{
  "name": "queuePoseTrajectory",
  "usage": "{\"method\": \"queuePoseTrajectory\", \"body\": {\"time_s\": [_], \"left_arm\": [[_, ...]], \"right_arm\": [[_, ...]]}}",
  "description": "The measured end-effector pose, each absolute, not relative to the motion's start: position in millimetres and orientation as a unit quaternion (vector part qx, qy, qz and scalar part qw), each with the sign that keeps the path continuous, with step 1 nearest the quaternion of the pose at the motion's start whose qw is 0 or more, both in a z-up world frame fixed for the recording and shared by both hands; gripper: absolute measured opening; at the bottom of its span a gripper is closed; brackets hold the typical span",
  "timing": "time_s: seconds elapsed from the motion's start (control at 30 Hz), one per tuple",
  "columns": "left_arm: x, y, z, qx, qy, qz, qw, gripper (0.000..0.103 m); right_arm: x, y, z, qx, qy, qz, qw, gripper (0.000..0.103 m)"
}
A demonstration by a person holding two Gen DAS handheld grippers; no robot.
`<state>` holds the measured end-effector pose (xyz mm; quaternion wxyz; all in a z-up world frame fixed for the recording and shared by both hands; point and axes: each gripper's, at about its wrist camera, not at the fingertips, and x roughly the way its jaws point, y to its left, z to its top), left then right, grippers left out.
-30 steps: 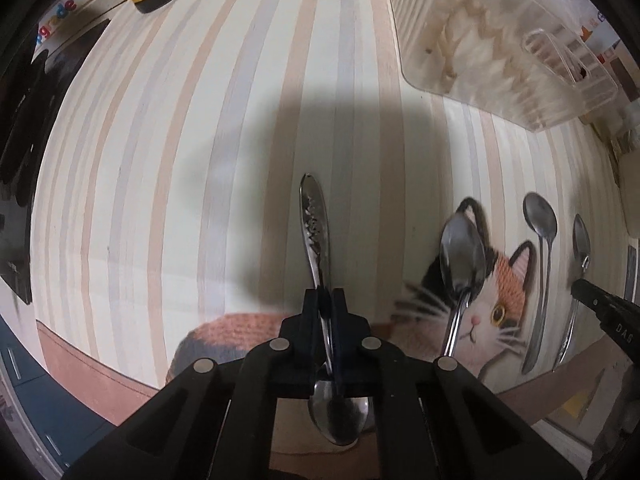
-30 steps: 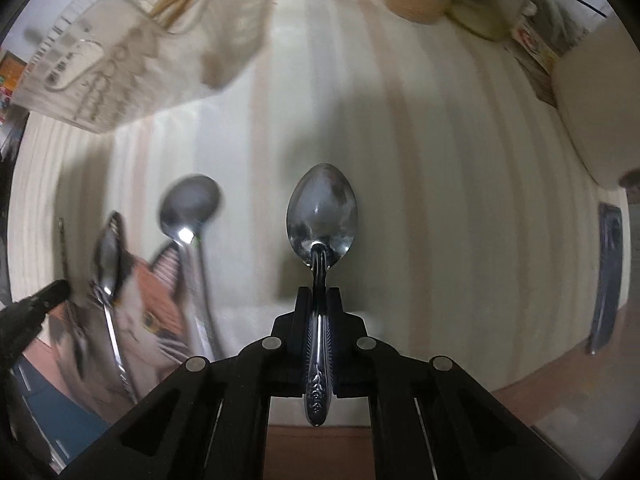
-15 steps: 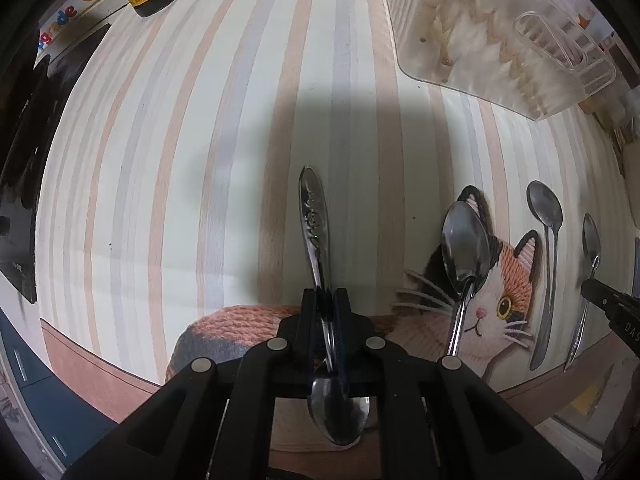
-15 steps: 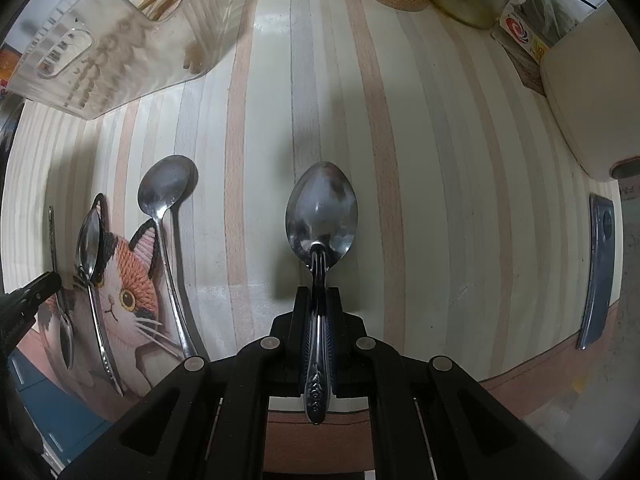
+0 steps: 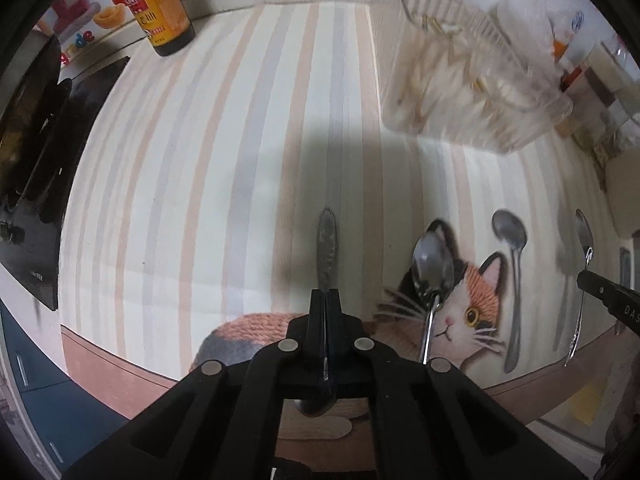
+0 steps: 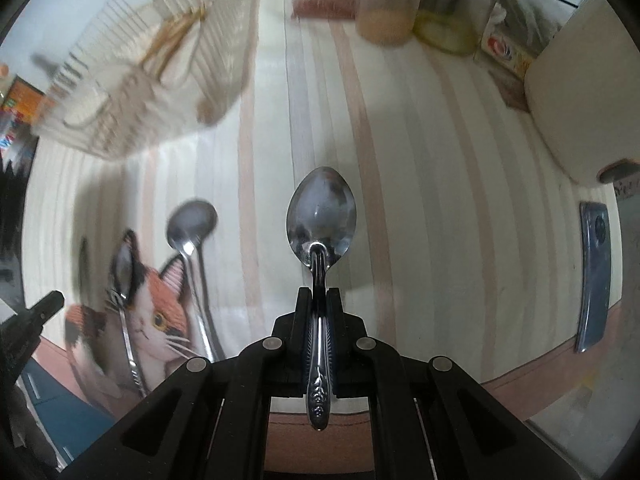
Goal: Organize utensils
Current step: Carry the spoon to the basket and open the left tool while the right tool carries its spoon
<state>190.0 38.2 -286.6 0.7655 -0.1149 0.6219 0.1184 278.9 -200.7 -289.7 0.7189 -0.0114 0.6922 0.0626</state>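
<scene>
My left gripper (image 5: 326, 296) has its jaws closing tight on a steel spoon held by the neck. The patterned handle (image 5: 326, 240) points forward and the bowl (image 5: 316, 404) hangs behind the fingers. My right gripper (image 6: 319, 292) is shut on a second spoon (image 6: 322, 216), bowl forward, lifted off the striped mat. Two more spoons (image 6: 192, 220) (image 6: 122, 264) lie on the cat picture, also seen as spoons (image 5: 510, 236) (image 5: 432, 268) in the left wrist view. A clear plastic utensil rack (image 5: 472, 80) (image 6: 132, 92) holding chopsticks stands at the back.
A sauce bottle (image 5: 154, 12) stands far left by a black stove (image 5: 36, 160). Jars (image 6: 388, 0) line the back, a white appliance (image 6: 580, 100) sits at the right, and a phone (image 6: 596, 276) lies near the front edge of the mat.
Both grippers have risen with their spoons, and the mat looks farther below. The rack now sits lower and nearer in both views, blurred by the motion.
</scene>
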Motion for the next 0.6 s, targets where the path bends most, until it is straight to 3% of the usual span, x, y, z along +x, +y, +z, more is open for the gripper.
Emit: {"method": "queuePoseTrajectory", "body": {"time_s": [0.13,0.33,0.4,0.47,0.6], "left_arm": [[179.6,58.9,-272.9,-0.145,0.610,0.124,0.769,0.000],[168.5,83.8,-294.5,-0.208,0.624,0.106,0.746,0.004],[166.4,79.0,-309.3,-0.212,0.643,0.090,0.731,0.012],[167.0,71.7,-323.8,-0.209,0.660,0.082,0.717,0.029],[168.5,58.8,-342.3,-0.200,0.678,0.079,0.703,0.032]], "right_arm": [[279.4,-204.4,-275.0,0.002,0.683,0.072,0.727,0.007],[272.2,-208.8,-279.2,0.020,0.691,0.079,0.718,0.007],[272.4,-209.7,-284.0,0.023,0.695,0.080,0.714,0.007],[273.1,-207.8,-290.7,0.023,0.699,0.081,0.710,0.007],[271.9,-205.0,-296.2,0.017,0.702,0.079,0.707,0.007]]}}
